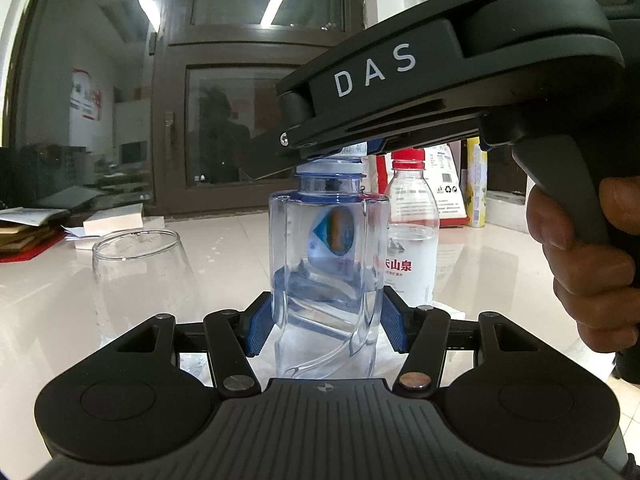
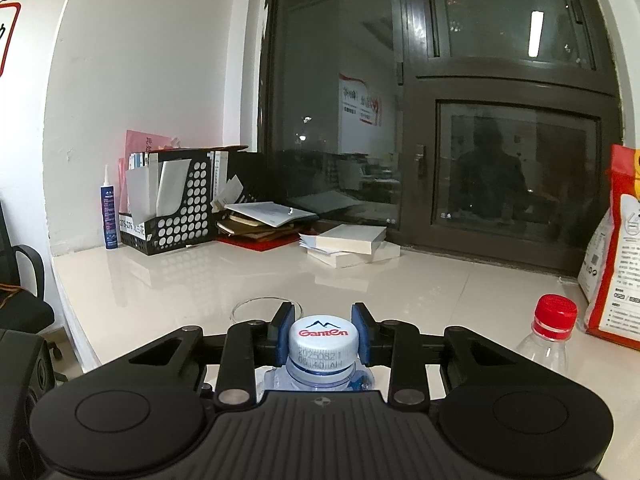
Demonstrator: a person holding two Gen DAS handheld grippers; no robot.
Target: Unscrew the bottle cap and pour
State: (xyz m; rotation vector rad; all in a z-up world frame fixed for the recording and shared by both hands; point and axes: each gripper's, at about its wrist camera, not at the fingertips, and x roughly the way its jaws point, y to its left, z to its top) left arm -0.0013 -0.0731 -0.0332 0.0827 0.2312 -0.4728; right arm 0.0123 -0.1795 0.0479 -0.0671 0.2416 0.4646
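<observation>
Left hand-held gripper (image 1: 326, 322) is clamped on the lower body of the clear bottle (image 1: 326, 264); both blue pads (image 1: 260, 328) press its sides. The bottle stands upright on the white counter (image 1: 60, 312), partly filled with water, label seen through the plastic. Right hand-held gripper (image 2: 323, 334) comes in from above and is clamped on the white cap (image 2: 323, 340); pads touch both sides of the cap, which sits on the neck, printed "Ganten" on top with a date code on the skirt. From the left wrist view, the right gripper's body marked "DAS" covers most of the cap (image 1: 332, 166), and the person's right hand (image 1: 580, 264) wraps the handle. An empty glass (image 1: 138, 276) stands upright on the counter just left of the bottle, near but not touching; in the right wrist view only its rim (image 2: 264, 306) shows behind the left finger. A second bottle with a red cap (image 1: 408, 160) stands behind and to the right of the held one, closed, partly filled. An orange-and-white bag (image 2: 616, 256) leans at the right near the window. Far left of the counter: black file rack (image 2: 176, 204), loose papers and stacked booklets (image 2: 348, 244), a blue tube (image 2: 109, 216) standing upright beside the rack.
</observation>
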